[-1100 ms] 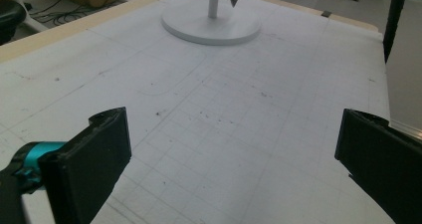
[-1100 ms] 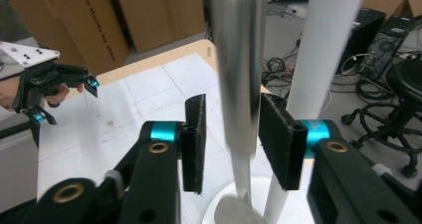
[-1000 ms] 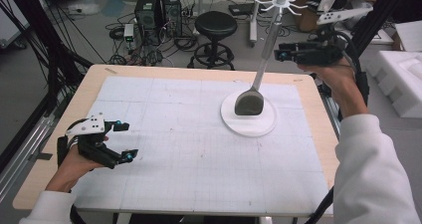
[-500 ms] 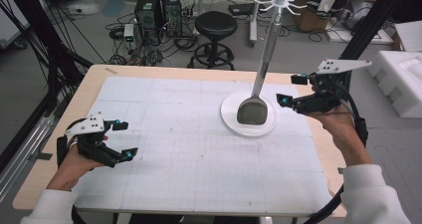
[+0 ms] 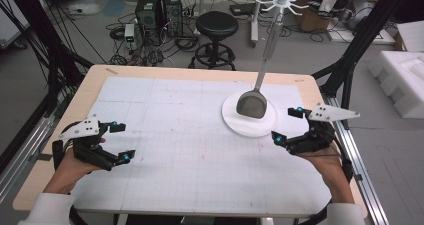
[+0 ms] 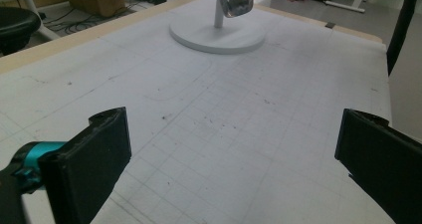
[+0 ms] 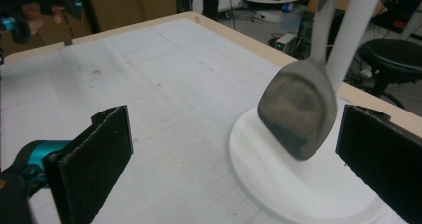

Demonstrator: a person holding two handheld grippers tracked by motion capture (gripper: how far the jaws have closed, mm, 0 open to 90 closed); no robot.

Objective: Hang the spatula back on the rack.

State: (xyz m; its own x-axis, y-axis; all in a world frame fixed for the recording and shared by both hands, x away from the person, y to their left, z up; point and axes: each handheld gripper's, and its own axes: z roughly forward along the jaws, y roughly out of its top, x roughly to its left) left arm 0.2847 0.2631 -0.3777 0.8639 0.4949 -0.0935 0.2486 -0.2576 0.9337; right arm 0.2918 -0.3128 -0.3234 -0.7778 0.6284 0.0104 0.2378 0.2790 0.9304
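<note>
Since a second ago: right gripper [image 5: 286, 125] has come down from up beside the spatula's handle to just above the table at the stand's near right edge, and its jaws have just been opening, with nothing between them; left gripper [image 5: 121, 141] has kept its place.
Right gripper [image 7: 229, 159]: jaws stand wide apart and bare, pointing across the table toward the stand.
Left gripper [image 6: 234, 159]: jaws wide as well, nothing in them, low over the near left of the table [image 5: 165, 185], well apart from the stand.
Spatula [image 5: 252, 104]: hangs from the white hook rack [image 5: 280, 0] at the top of the stand, blade down, just above the round white base [image 5: 250, 127] on the far right part of the table; in the right gripper view the blade [image 7: 297, 112] hangs free of both pads.
Handling, as a judgement: looks like steel, so stiff, fairly light and smooth enough to slip; hanging free, it will likely swing at a touch.
Where to hold: the straight handle [image 5: 270, 40] below the hook, pads across its flat faces, rather than the broad curved blade.
Farther off: a black stool [image 5: 216, 22] and cables on the floor beyond the table.
</note>
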